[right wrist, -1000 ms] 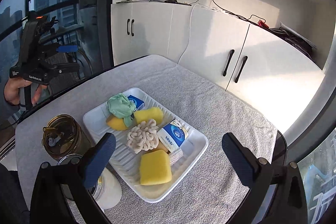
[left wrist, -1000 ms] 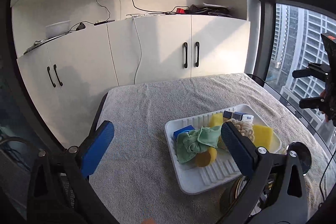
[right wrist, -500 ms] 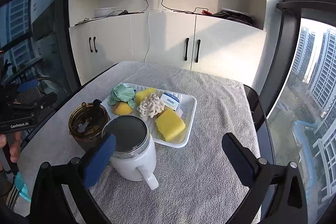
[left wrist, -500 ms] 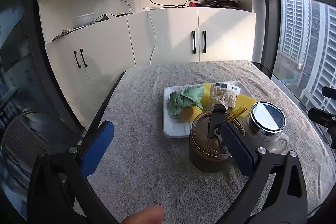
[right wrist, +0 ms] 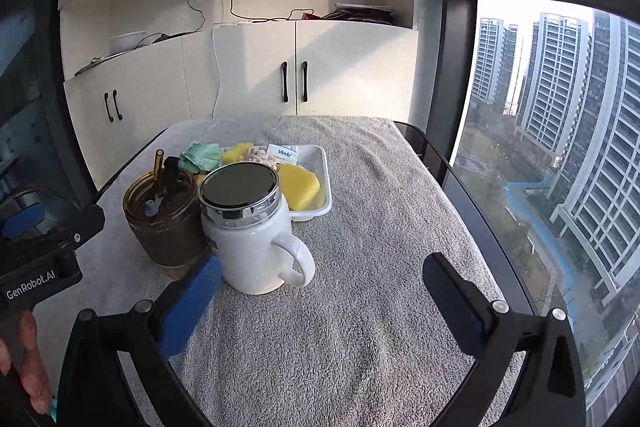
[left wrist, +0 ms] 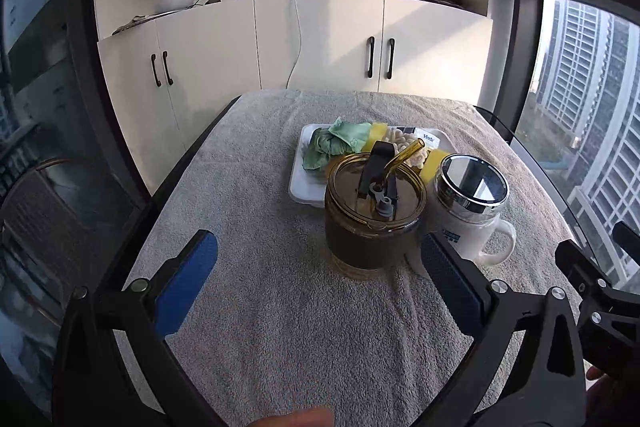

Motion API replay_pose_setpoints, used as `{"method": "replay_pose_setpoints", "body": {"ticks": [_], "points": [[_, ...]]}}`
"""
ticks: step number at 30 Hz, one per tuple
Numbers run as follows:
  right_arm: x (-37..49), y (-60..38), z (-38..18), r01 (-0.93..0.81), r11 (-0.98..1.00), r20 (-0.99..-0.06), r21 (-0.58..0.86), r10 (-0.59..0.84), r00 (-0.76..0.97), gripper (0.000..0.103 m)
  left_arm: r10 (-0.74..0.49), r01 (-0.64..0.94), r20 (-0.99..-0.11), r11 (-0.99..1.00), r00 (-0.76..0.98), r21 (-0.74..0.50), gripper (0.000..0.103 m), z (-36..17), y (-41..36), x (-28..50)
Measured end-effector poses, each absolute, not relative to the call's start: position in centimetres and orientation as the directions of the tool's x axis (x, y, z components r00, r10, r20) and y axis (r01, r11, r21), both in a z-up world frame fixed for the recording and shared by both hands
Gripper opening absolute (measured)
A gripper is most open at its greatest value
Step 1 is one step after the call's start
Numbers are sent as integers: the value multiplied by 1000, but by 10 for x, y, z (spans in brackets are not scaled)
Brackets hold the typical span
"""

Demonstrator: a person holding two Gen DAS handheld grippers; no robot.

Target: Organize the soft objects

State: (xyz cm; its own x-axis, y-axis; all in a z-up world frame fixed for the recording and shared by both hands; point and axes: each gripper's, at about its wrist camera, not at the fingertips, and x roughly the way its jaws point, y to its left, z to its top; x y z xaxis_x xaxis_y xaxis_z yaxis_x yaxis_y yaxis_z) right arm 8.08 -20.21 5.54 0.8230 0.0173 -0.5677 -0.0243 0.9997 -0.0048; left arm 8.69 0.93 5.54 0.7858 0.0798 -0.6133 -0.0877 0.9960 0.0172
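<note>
A white tray (left wrist: 306, 187) (right wrist: 325, 183) sits mid-table holding soft objects: a crumpled green cloth (left wrist: 340, 143) (right wrist: 200, 155), yellow sponges (right wrist: 300, 183), a white knotted rope bundle (right wrist: 260, 155) and a tissue packet (right wrist: 283, 153). My left gripper (left wrist: 320, 283) is open and empty, low over the near table, short of an amber jar (left wrist: 374, 215). My right gripper (right wrist: 324, 299) is open and empty, just behind a white mug (right wrist: 250, 227).
The amber jar with straw lid (right wrist: 164, 215) and the lidded white mug (left wrist: 474, 211) stand between the grippers and the tray. A grey towel (right wrist: 380, 227) covers the table. White cabinets (left wrist: 320, 51) lie behind; windows to the right.
Both grippers have pulled back and lowered toward the near table edge, so the jar and mug now stand in front of the tray. Both stay open and empty.
</note>
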Motion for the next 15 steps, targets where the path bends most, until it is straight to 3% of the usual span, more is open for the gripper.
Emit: {"method": "replay_pose_setpoints", "body": {"ticks": [6,15], "points": [[70,-197,65,-34,999,-542,-11,22,840,103,85,-95,-600,995,795,15,103,59,13,71],[61,-176,56,-73,997,-591,-34,39,806,103,97,-102,-614,994,783,28,103,47,14,58]]}}
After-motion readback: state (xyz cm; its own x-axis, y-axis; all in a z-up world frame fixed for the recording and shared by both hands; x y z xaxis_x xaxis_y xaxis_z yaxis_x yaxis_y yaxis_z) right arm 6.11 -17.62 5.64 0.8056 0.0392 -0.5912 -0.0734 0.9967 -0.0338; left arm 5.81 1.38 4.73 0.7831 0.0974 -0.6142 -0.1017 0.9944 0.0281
